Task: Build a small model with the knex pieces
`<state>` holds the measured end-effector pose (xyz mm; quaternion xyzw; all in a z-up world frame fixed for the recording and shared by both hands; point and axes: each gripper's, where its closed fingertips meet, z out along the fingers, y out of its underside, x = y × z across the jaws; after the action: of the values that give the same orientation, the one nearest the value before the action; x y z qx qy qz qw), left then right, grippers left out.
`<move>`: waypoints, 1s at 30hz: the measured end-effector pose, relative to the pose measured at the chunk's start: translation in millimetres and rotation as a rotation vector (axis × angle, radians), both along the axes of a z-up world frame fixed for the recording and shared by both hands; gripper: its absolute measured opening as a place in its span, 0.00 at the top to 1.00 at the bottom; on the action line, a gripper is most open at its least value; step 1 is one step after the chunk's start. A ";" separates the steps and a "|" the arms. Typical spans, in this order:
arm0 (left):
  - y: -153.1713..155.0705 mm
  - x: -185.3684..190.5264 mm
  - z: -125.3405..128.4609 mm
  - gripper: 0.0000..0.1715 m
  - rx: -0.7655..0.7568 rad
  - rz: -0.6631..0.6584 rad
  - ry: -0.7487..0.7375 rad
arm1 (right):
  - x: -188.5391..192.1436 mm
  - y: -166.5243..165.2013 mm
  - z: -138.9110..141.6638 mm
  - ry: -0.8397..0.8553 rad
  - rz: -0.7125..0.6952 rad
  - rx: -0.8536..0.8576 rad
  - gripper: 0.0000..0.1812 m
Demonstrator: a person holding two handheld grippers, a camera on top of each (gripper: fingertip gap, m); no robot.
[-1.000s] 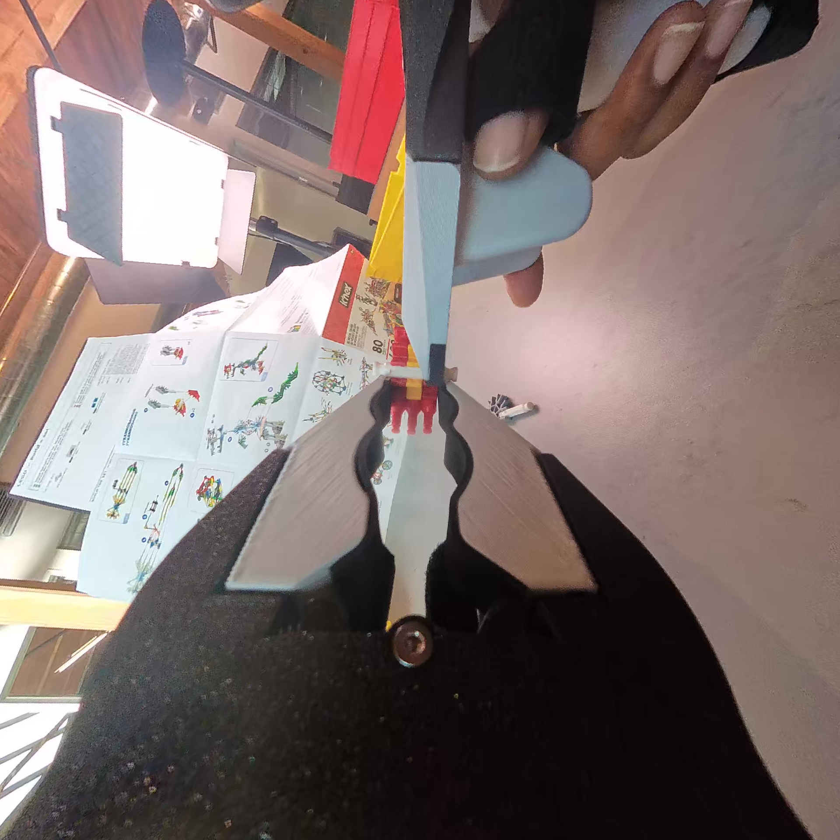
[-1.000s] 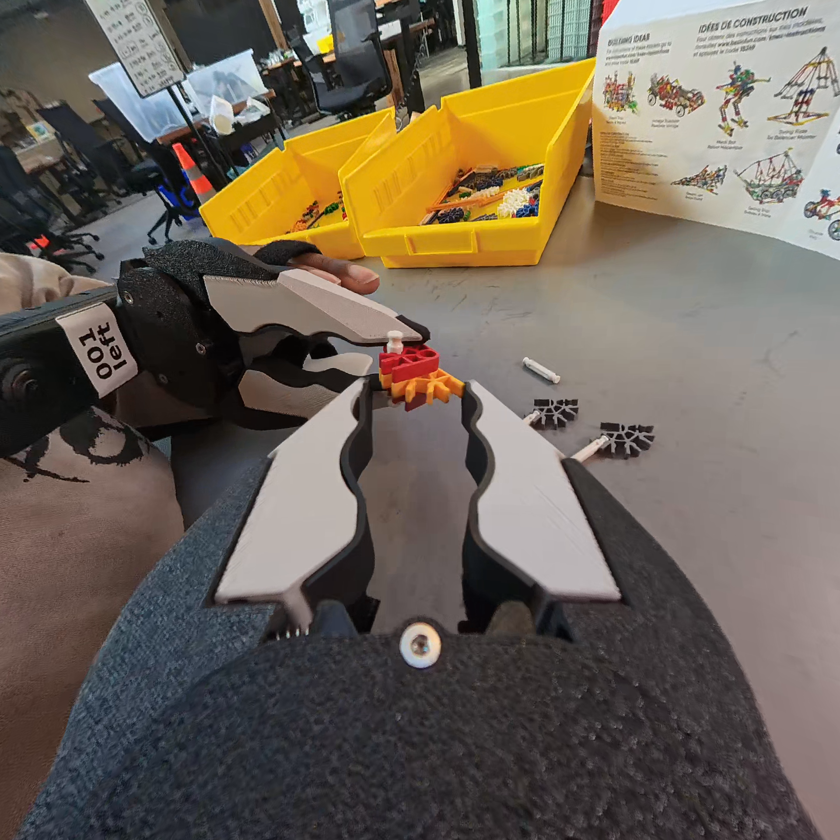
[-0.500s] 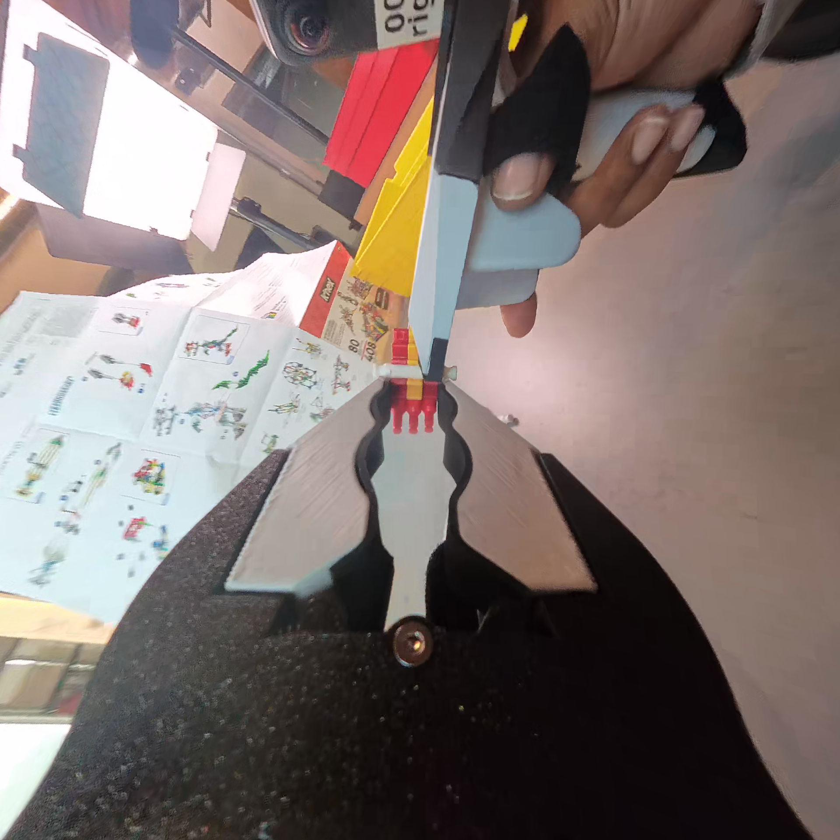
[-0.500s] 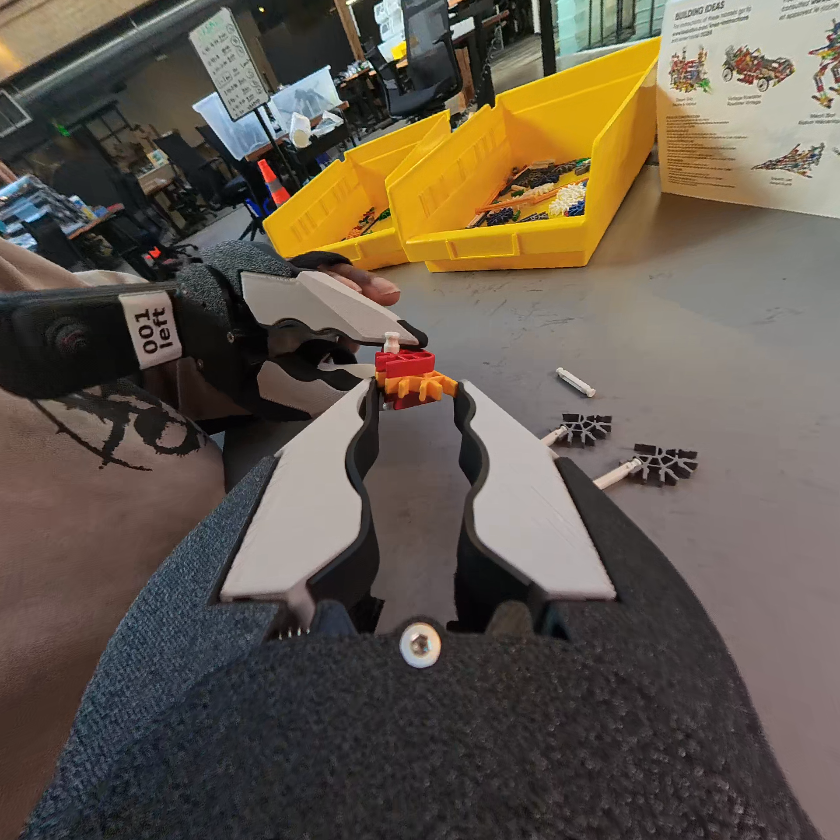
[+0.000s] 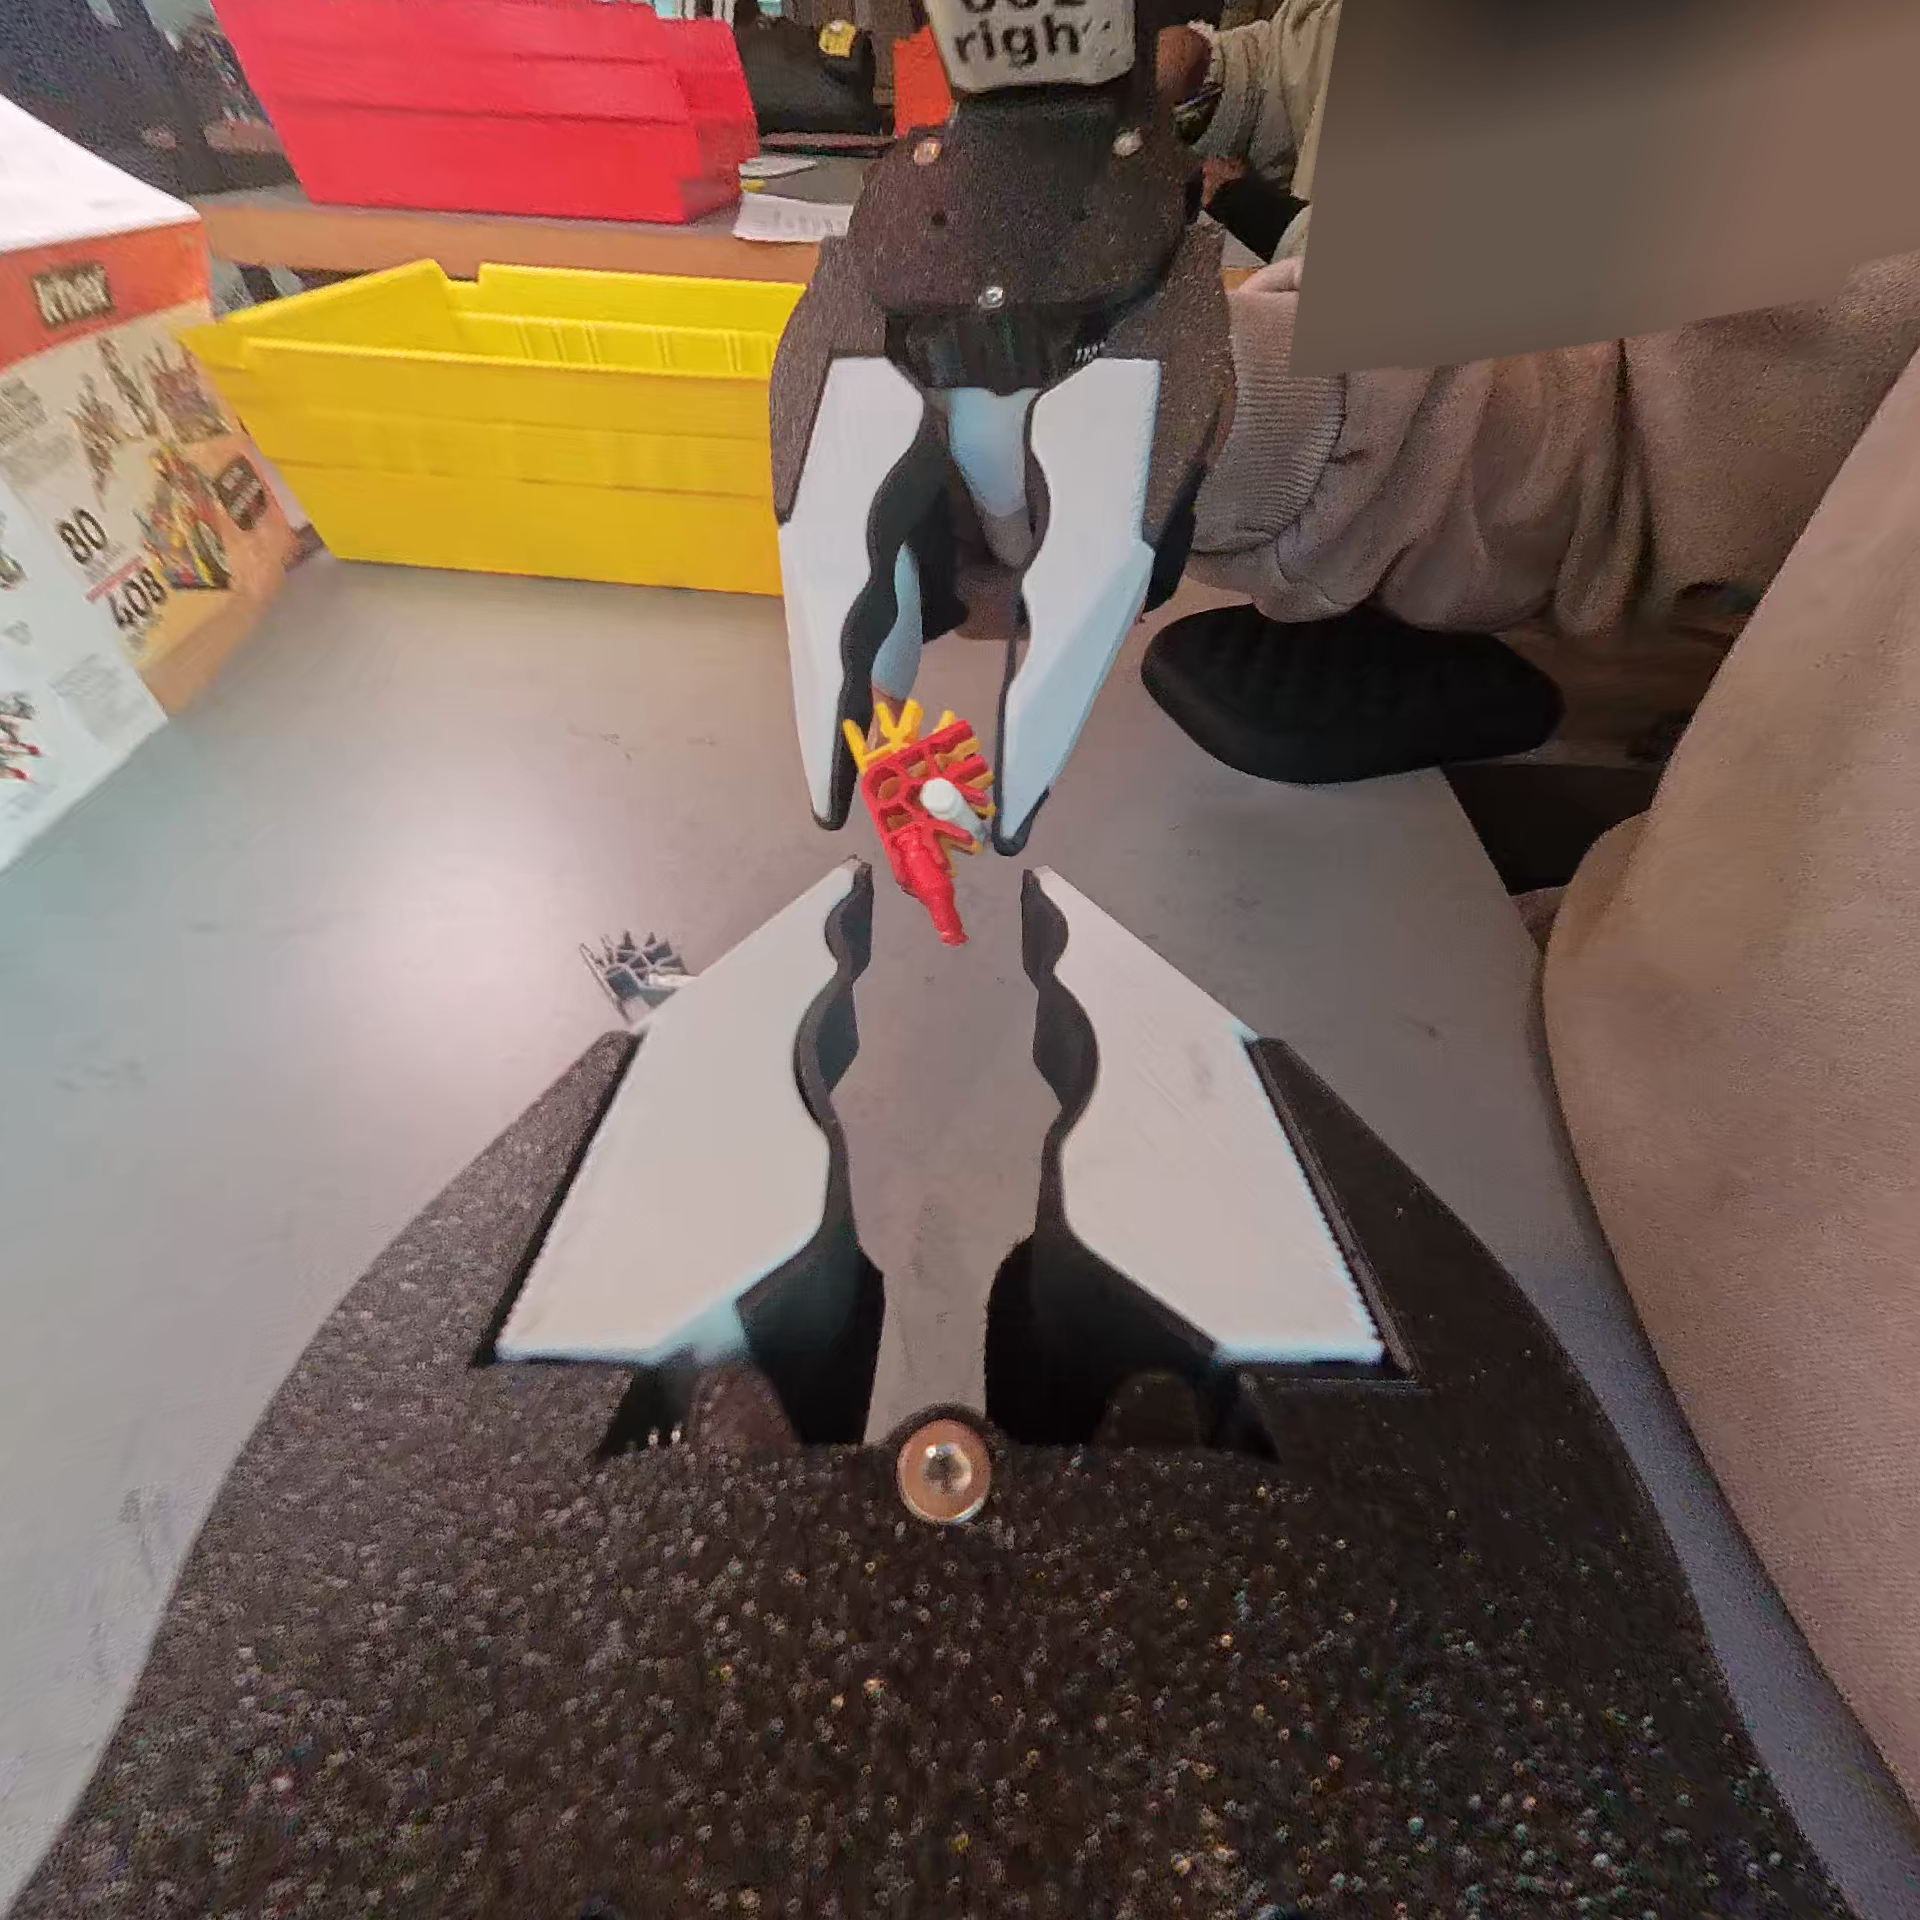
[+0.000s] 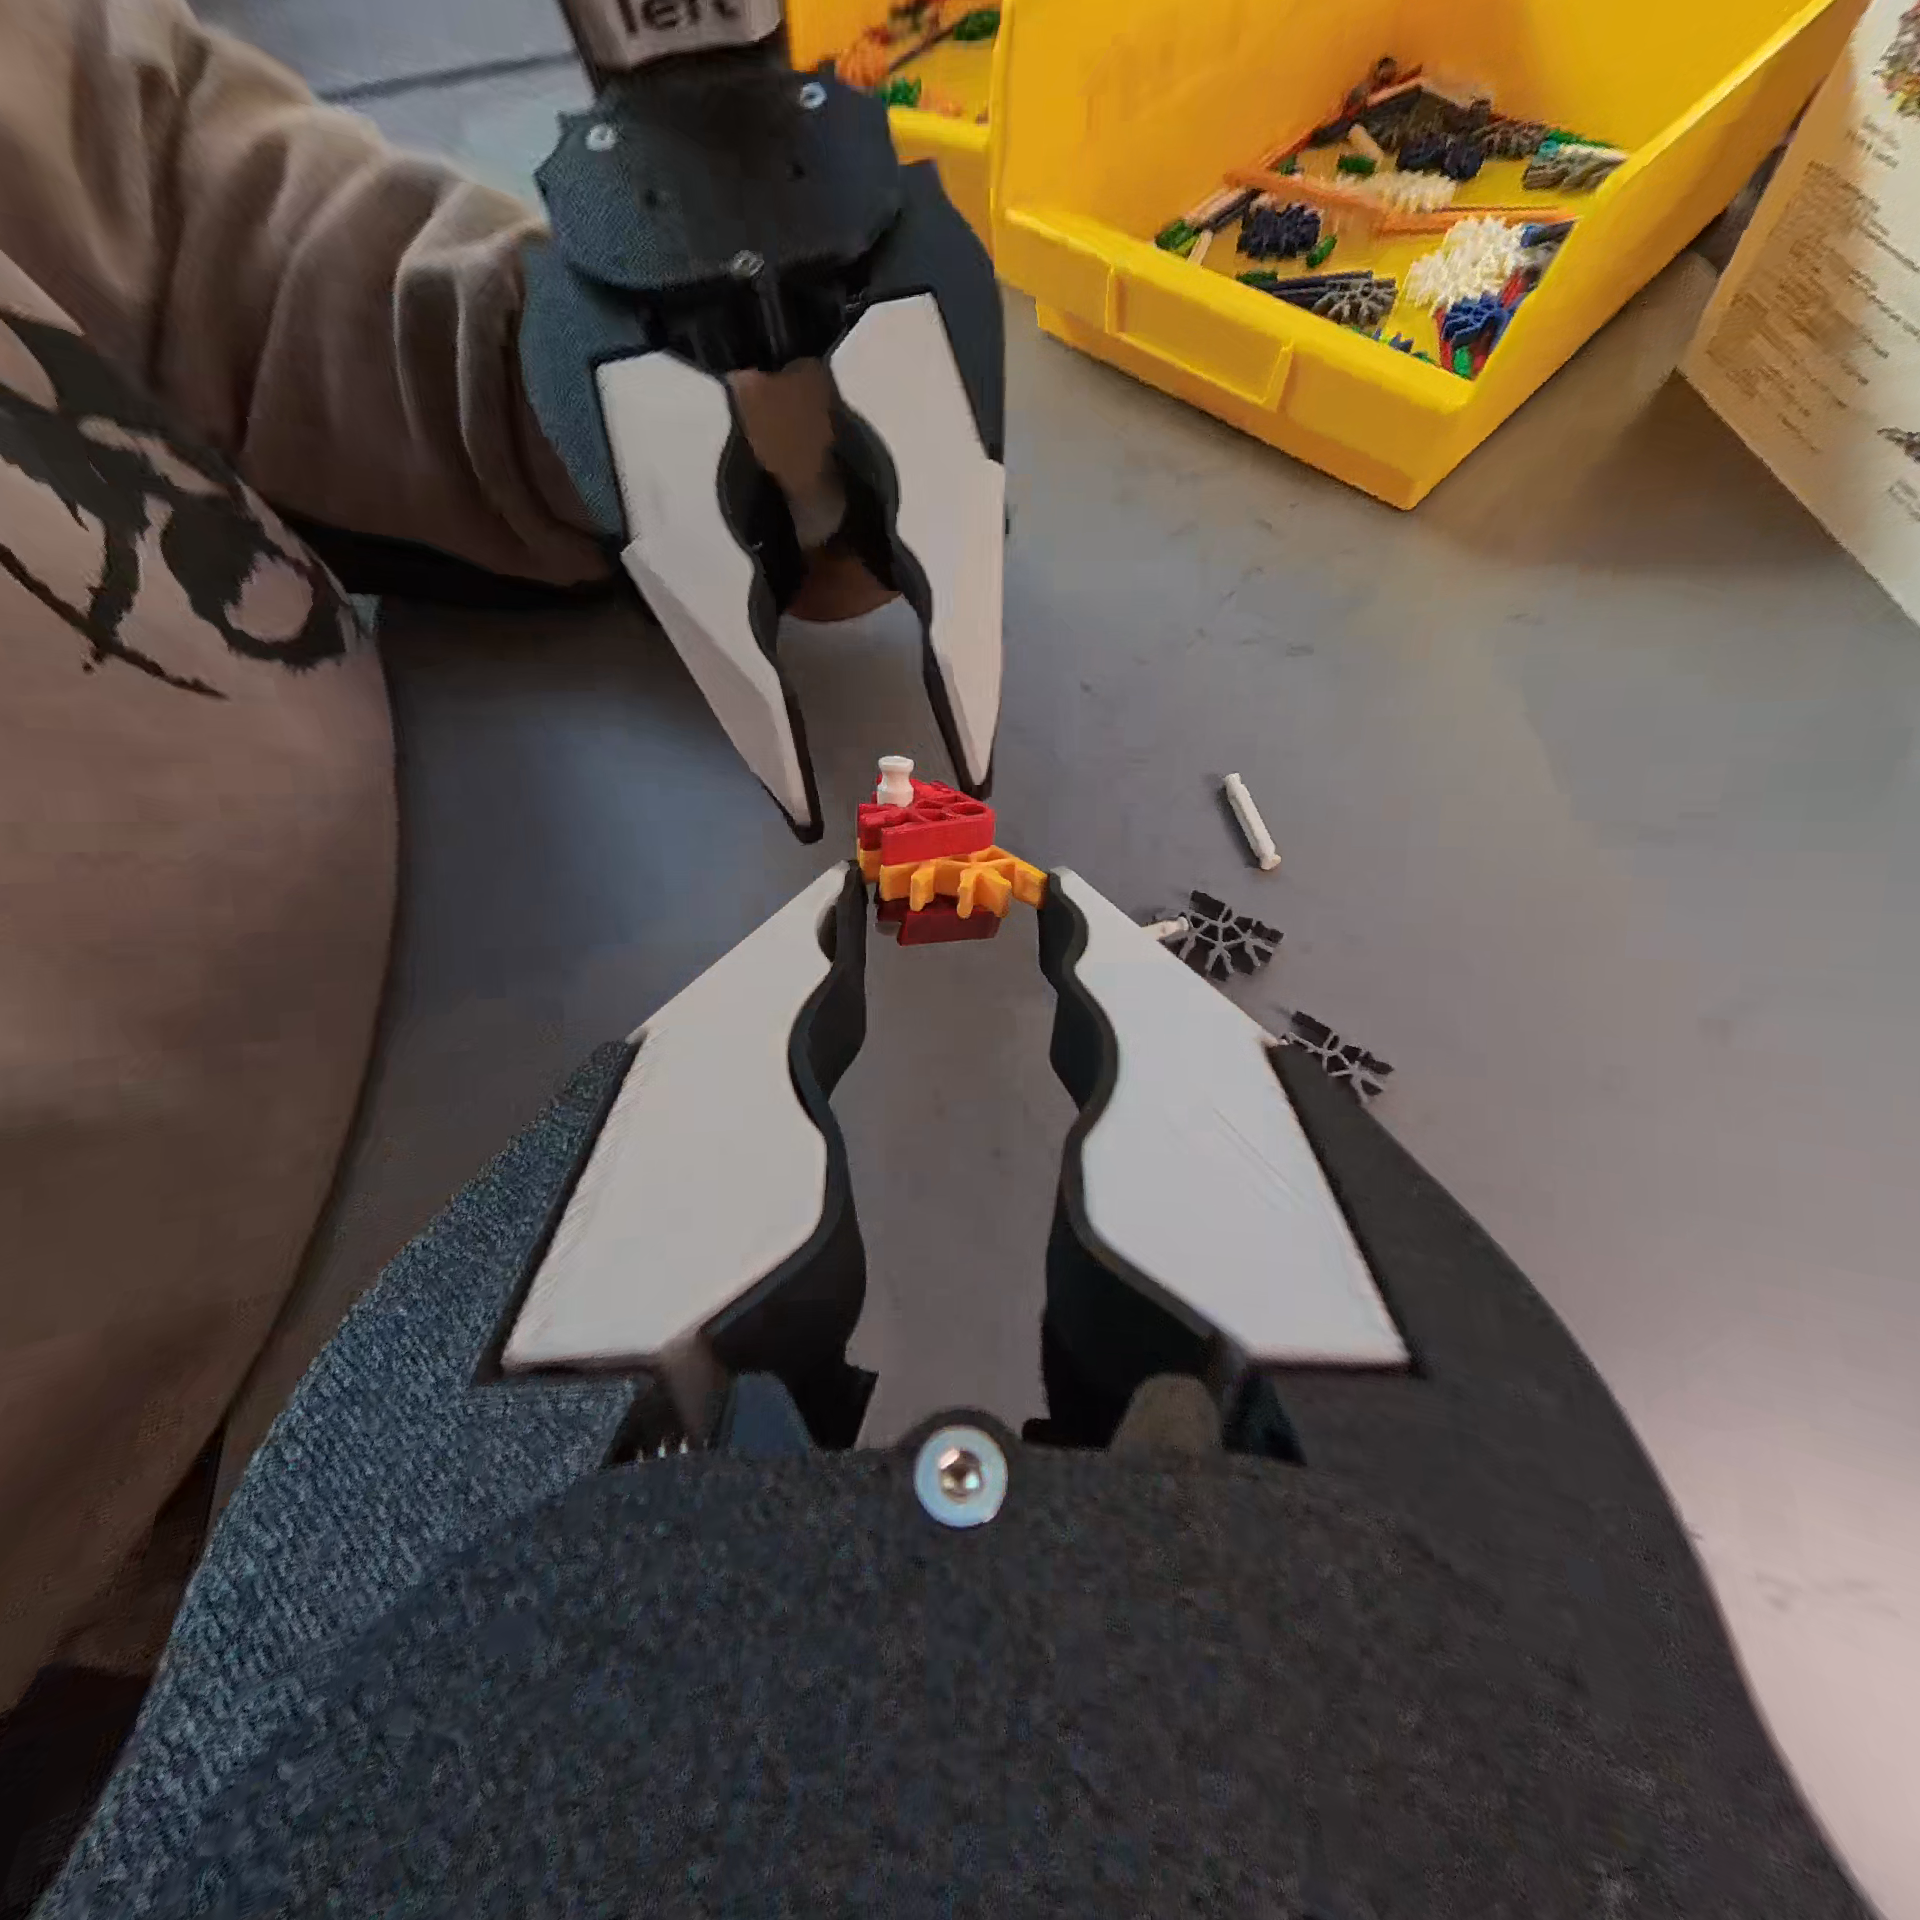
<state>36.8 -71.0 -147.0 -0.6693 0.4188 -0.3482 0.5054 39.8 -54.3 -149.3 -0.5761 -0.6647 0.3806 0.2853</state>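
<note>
My worry is the small red and orange connector cluster twisting or popping free, since only the fingertips pinch its orange spokes and it seems held just clear of the grey table. The left gripper is partly open and empty, its tips just short of the cluster's red peg. The right gripper is narrowed onto the cluster. Further right, black connectors and a white rod lie loose, short of the yellow bin towards the table's far edge.
</note>
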 end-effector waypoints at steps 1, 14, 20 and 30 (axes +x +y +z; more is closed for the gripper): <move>1.3 -1.1 -3.4 0.83 -0.036 -0.003 -0.001 | -0.5 -4.4 -1.9 -0.033 0.028 0.039 0.83; -1.6 -5.2 12.8 0.90 -0.068 -0.055 -0.172 | -14.1 -7.2 11.1 -0.048 0.114 0.310 0.83; -2.0 -20.1 55.4 0.90 -0.049 -0.061 -0.442 | -26.7 -0.6 56.2 0.202 -0.011 0.247 0.79; -8.9 -23.7 72.0 0.91 -0.088 -0.107 -0.573 | -32.8 -15.4 71.5 0.279 -0.028 0.355 0.87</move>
<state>13.1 -79.9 -75.0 -0.5419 0.2781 -0.5670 0.5546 7.0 -69.7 -77.8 -0.4678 -0.6675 0.3295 0.4765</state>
